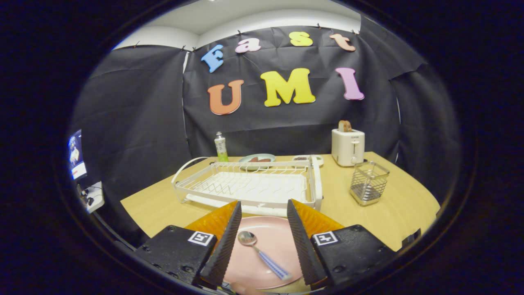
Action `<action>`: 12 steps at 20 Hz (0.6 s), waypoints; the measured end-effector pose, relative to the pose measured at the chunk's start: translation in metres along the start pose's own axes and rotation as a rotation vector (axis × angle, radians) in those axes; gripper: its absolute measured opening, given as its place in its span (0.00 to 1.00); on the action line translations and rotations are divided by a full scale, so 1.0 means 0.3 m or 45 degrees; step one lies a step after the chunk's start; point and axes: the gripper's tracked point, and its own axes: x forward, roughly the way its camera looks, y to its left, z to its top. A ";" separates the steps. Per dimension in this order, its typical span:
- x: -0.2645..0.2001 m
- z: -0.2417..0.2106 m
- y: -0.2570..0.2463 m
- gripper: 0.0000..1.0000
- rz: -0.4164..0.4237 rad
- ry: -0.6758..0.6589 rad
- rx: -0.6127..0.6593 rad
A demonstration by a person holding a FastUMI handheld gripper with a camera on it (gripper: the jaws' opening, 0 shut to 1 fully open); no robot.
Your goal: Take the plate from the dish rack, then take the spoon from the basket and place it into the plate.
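One claw is seen from behind, its two black ribbed fingers spread wide apart and gripping nothing. Between the fingers, one pink plate lies flat on the wooden counter; the near rim of the plate is partly hidden by the claw body. One spoon lies inside the plate, its metal bowl toward the left finger and its blue-patterned handle angled toward the right finger; neither finger touches the spoon.

Just beyond the fingertips stands one white wire dish rack, empty of dishes, with its front edge close to the far rim of the plate. To the right of the rack, and apart from it, stands one wire basket; nothing can be made out inside it. A strip of bare counter separates the basket from the plate and from the counter's curved right edge. A further open area of counter is seen to the left of the rack, up to the left edge.

Behind the rack, along the far edge of the counter, are set one green-and-white bottle, one pale dish holding something brown, one smaller dish, and one white toaster with one slice of bread standing up out of it.
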 end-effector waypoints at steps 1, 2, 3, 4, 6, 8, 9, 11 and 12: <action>-0.018 0.021 -0.011 0.79 -0.027 -0.031 -0.004; -0.038 0.044 -0.026 0.90 -0.053 -0.060 -0.005; -0.056 0.073 -0.041 0.94 -0.074 -0.092 -0.002; -0.076 0.106 -0.053 0.98 -0.092 -0.123 0.005; -0.122 0.163 -0.083 1.00 -0.134 -0.174 0.021; -0.172 0.241 -0.121 1.00 -0.188 -0.269 0.056; -0.196 0.269 -0.160 1.00 -0.234 -0.306 0.062; -0.234 0.306 -0.213 1.00 -0.314 -0.341 0.041; -0.253 0.323 -0.222 1.00 -0.337 -0.347 0.022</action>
